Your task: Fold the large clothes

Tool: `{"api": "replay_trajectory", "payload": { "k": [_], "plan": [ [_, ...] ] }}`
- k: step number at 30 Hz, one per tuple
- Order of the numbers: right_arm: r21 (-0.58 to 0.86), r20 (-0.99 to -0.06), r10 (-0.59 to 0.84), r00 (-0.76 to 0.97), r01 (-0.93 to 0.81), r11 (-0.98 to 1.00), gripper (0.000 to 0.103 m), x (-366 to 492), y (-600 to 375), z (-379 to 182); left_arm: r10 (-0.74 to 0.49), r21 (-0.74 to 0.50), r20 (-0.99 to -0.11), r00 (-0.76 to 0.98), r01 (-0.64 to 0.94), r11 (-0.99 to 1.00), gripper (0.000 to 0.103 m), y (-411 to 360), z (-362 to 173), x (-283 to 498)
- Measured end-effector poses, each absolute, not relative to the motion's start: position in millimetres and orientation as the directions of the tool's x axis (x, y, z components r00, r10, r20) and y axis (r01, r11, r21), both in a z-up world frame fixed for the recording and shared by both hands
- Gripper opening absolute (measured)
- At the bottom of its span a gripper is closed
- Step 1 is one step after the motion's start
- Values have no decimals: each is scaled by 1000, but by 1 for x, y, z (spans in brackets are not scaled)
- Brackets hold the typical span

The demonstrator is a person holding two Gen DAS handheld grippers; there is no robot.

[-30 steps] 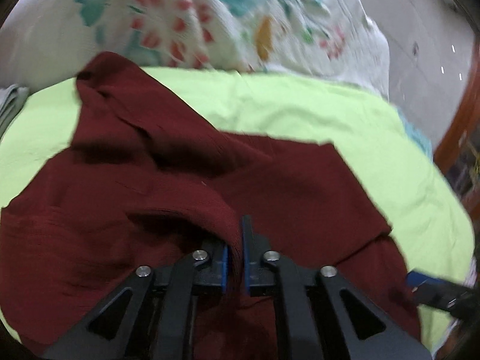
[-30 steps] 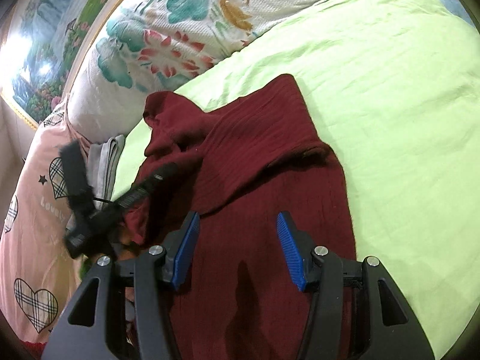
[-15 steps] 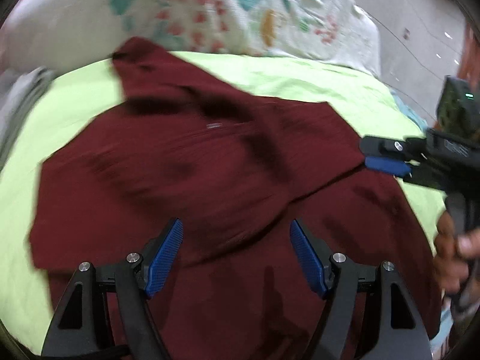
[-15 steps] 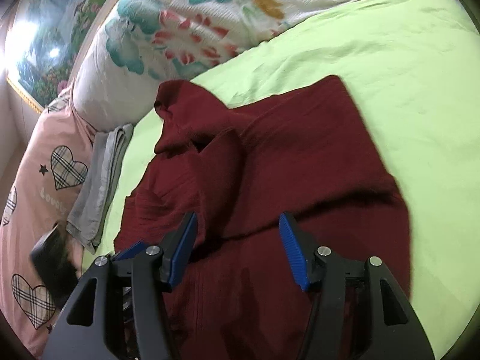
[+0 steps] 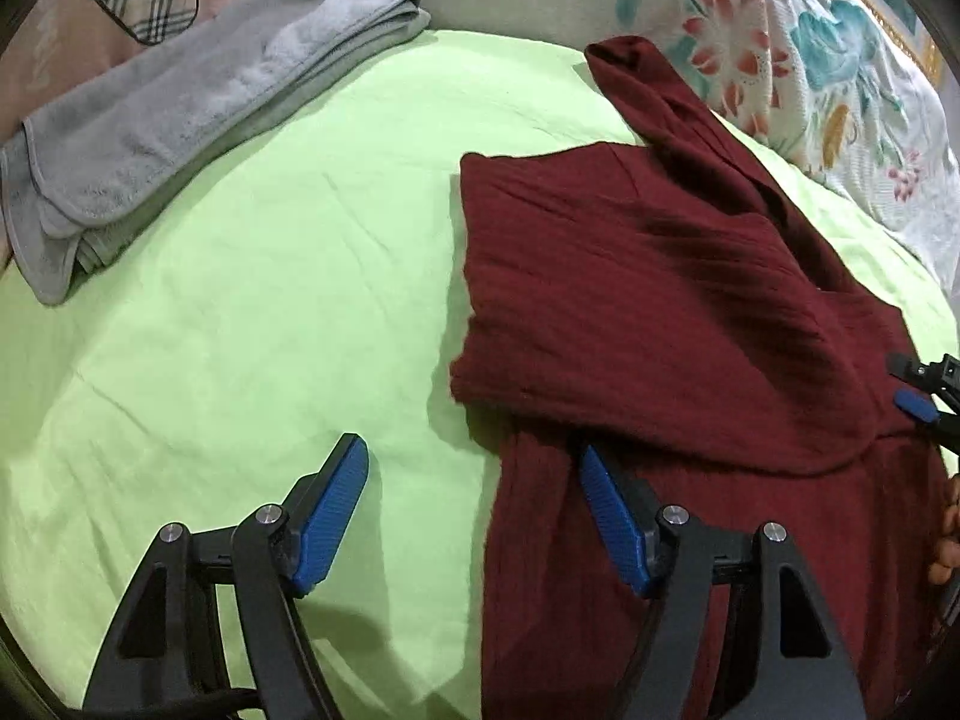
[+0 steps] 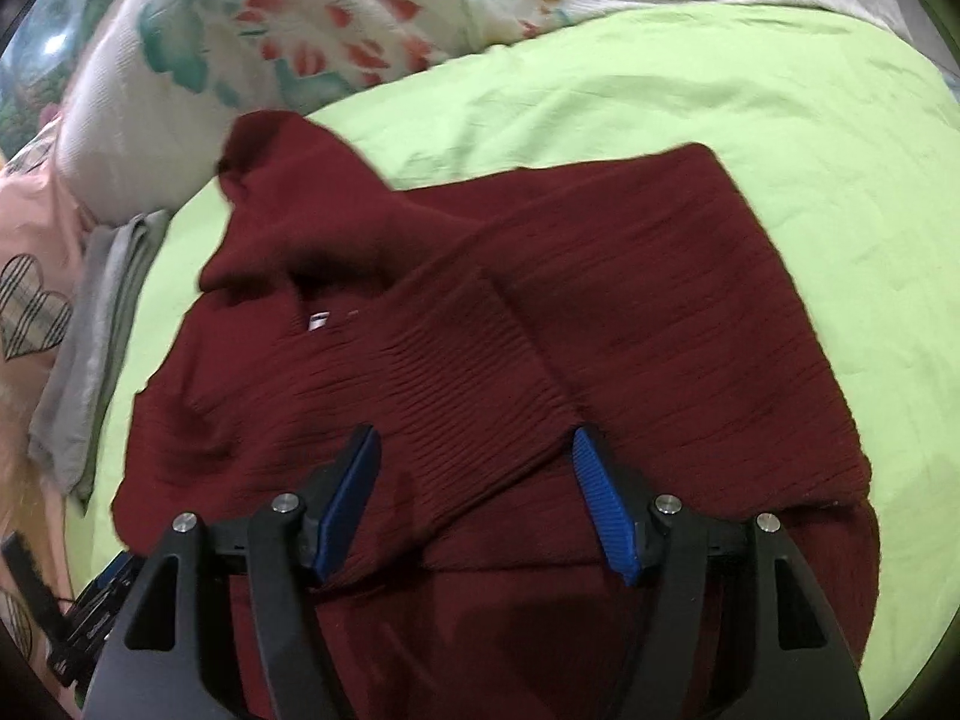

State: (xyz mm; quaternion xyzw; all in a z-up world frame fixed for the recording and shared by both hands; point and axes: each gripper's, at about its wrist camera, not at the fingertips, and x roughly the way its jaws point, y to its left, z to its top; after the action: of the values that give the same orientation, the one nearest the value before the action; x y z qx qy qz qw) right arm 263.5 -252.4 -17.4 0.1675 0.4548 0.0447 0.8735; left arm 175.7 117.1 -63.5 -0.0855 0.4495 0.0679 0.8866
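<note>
Maroon ribbed knit garment (image 5: 660, 300) is found spread on the lime-green bedsheet (image 5: 270, 300), long axis running away from both tools. The left gripper (image 5: 474, 504), jaws apart and empty, straddles its near-left edge; the right gripper (image 6: 474, 492), jaws just widened, is held over the folded sleeve, unclamped.

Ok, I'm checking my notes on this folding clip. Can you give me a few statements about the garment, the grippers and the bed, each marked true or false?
1. The dark red garment lies on a lime green sheet. True.
2. The left hand-held gripper is clamped on the garment. False: its jaws stand open, nothing pinched; they have just been opening.
3. A folded grey towel lies on the garment. False: it lies apart, near the sheet's edge.
4. The right hand-held gripper is open above the garment. True; its jaws have just been opening.
5. A floral pillow lies beyond the garment. True.
</note>
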Motion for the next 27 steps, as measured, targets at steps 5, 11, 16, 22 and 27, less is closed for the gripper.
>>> {"api": "replay_trajectory", "payload": {
  "k": [5,11,16,22,27],
  "plan": [
    [336,-745,185,641,120,934,67,266,-266,-8,60,-95,-805,591,-228,969,73,119,-63,185],
    [381,-758,295,582,28,924,7,284,-252,-14,87,-86,-807,584,-262,961,72,120,-62,201],
    [430,-576,305,758,-36,902,7,254,-269,44,84,-91,-808,583,-265,960,72,120,-64,205],
    [458,-641,284,713,57,887,7,261,-301,18,101,-72,-809,579,-268,961,71,118,-65,200],
    [428,-716,280,639,85,900,10,264,-294,-12,92,-115,-810,579,-311,943,62,131,-63,197]
  ]
}}
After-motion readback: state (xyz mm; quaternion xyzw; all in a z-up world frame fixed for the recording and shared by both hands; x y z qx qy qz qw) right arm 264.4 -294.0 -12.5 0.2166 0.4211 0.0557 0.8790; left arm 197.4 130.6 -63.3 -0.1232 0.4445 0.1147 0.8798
